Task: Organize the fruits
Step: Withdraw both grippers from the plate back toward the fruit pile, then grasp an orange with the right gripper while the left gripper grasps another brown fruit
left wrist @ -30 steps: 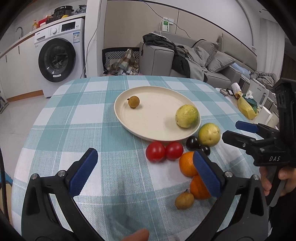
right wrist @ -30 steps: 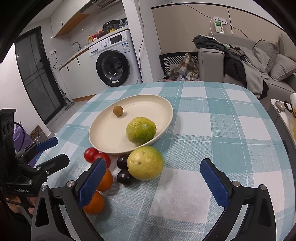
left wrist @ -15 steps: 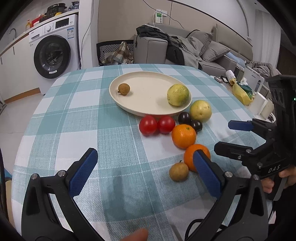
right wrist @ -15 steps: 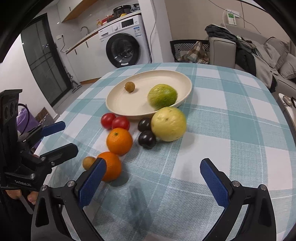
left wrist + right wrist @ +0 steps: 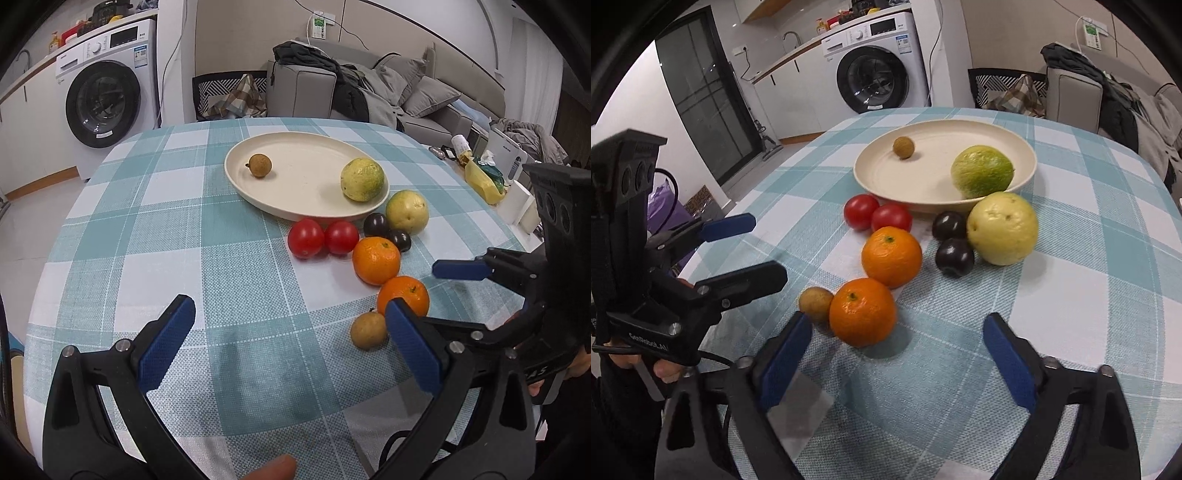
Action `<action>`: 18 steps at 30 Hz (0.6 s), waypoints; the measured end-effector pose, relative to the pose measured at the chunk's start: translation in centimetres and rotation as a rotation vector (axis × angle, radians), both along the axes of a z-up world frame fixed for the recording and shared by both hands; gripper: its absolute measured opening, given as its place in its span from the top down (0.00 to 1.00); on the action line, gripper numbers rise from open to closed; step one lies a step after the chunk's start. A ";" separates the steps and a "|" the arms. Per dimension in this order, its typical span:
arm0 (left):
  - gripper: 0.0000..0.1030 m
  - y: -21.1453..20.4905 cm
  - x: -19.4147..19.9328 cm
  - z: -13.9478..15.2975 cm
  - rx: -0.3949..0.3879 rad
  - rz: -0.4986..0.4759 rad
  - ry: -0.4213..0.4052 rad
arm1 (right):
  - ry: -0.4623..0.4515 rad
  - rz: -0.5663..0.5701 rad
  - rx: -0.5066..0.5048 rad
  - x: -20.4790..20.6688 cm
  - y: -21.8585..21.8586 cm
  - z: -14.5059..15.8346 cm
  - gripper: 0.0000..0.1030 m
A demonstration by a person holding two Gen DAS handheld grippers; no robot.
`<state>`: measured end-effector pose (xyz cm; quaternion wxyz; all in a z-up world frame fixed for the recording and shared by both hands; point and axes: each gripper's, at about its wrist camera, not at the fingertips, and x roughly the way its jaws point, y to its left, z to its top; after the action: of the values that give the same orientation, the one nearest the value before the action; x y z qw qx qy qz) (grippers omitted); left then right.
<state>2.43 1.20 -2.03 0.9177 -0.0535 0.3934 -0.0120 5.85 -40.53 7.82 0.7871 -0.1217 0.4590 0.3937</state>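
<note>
A cream plate [image 5: 303, 199] [image 5: 882, 177] holds a small brown longan [image 5: 260, 165] and a green-yellow guava [image 5: 362, 179]. In front of it on the checked cloth lie a yellow guava [image 5: 407, 212], two dark plums [image 5: 376, 224], two red tomatoes [image 5: 306, 238], two oranges [image 5: 376, 260] [image 5: 862, 312] and a small brown fruit [image 5: 368, 330]. My left gripper [image 5: 291, 343] is open and empty above the near table. My right gripper [image 5: 899, 363] is open and empty, just short of the nearer orange.
The round table [image 5: 147, 236] drops off at its near and side edges. A washing machine [image 5: 107, 99], a chair with cloth [image 5: 232, 96] and a grey sofa [image 5: 369, 92] stand behind it. A side table with clutter [image 5: 487, 173] is at the right.
Both grippers have drawn back towards the near table edge, so more of the fruit row shows. No fruit has moved; both grippers stay open.
</note>
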 end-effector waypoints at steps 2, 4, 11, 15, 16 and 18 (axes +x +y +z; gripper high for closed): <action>0.00 0.0 0.1 0.0 0.002 -0.002 0.004 | 0.002 0.013 -0.015 -0.2 0.3 -0.4 0.22; 0.00 -0.1 0.1 -0.1 0.011 -0.003 0.001 | 0.010 0.027 -0.005 -0.4 0.5 -0.5 0.25; 0.00 0.2 0.1 -0.2 -0.005 0.006 0.012 | 0.006 0.041 -0.002 -0.8 0.8 -0.5 0.37; 0.00 0.2 0.2 -0.3 -0.009 0.006 0.014 | 0.007 0.048 0.005 -0.8 0.9 -0.5 0.38; 0.00 0.2 0.3 -0.3 -0.005 0.005 0.014 | 0.008 0.054 0.007 -0.8 1.0 -0.5 0.39; 0.00 0.1 0.3 -0.4 -0.001 0.002 0.015 | 0.001 0.058 0.003 -0.9 1.1 -0.5 0.44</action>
<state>2.71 1.32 -2.46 0.9148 -0.0545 0.4001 -0.0112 4.95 -39.41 7.31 0.7754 -0.1334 0.4549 0.4172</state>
